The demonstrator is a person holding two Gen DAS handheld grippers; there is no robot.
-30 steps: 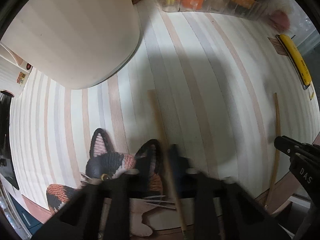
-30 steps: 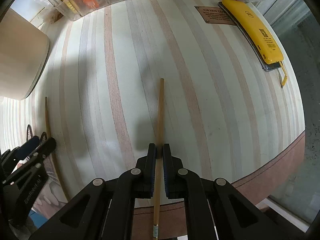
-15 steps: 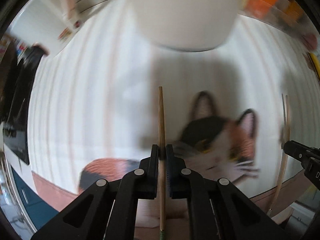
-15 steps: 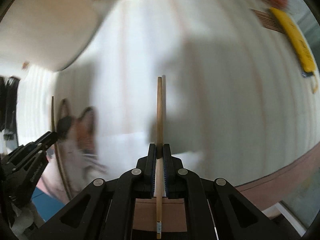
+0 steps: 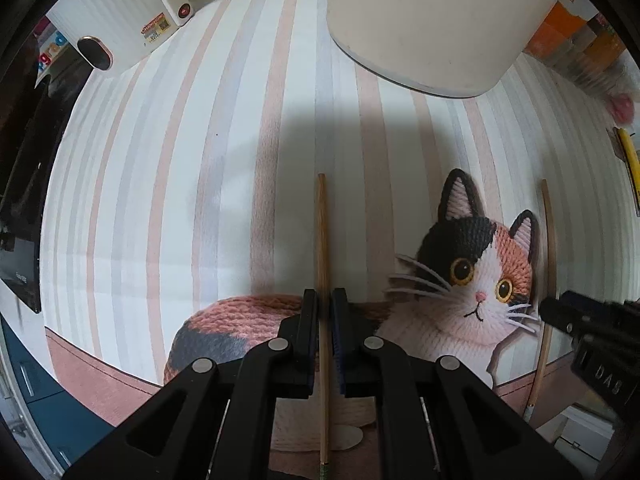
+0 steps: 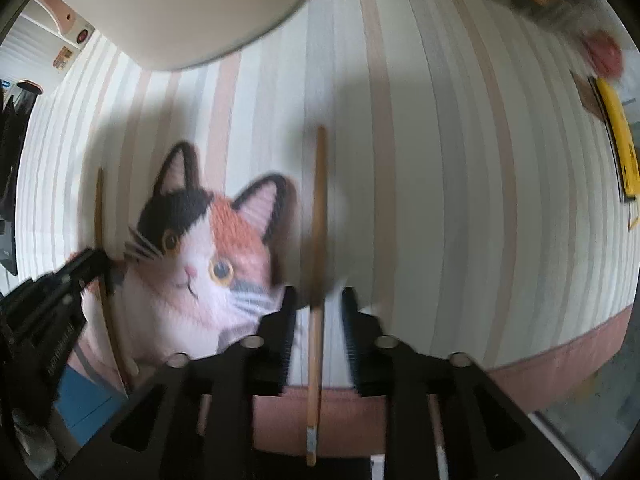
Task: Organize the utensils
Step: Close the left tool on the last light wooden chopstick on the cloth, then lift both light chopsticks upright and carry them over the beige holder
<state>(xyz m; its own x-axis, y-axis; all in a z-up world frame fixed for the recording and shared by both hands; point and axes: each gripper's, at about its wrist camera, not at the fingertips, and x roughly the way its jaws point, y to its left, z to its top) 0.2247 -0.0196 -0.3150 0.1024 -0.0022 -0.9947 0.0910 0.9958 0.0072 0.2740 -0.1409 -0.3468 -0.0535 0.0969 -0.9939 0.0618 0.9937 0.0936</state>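
While I am steering both tongs over the striped cloth, a thin wooden chopstick (image 5: pixel 322 264) is sitting clamped between the closed jaws of my left gripper (image 5: pixel 324 312), pointing forward above the cat-shaped knitted mat (image 5: pixel 472 280). A second wooden chopstick (image 6: pixel 316 240) is lying in line with my right gripper (image 6: pixel 316 300), but those jaws are standing apart with a gap on each side of the stick, so I am judging that it is loose or only just resting there; the blur is keeping me from telling whether it is touching either pad. Beyond both sticks, a large cream cylindrical container (image 5: pixel 436 24) is looming on the pink-and-grey striped tablecloth (image 5: pixel 160 160), and I am guessing that is where the pair belongs. What worries me is the right stick slipping and rolling off the near table edge, since nothing is pinching it. On the left, the narrow grip near the stick's rear could let it pivot and miss the container's rim.
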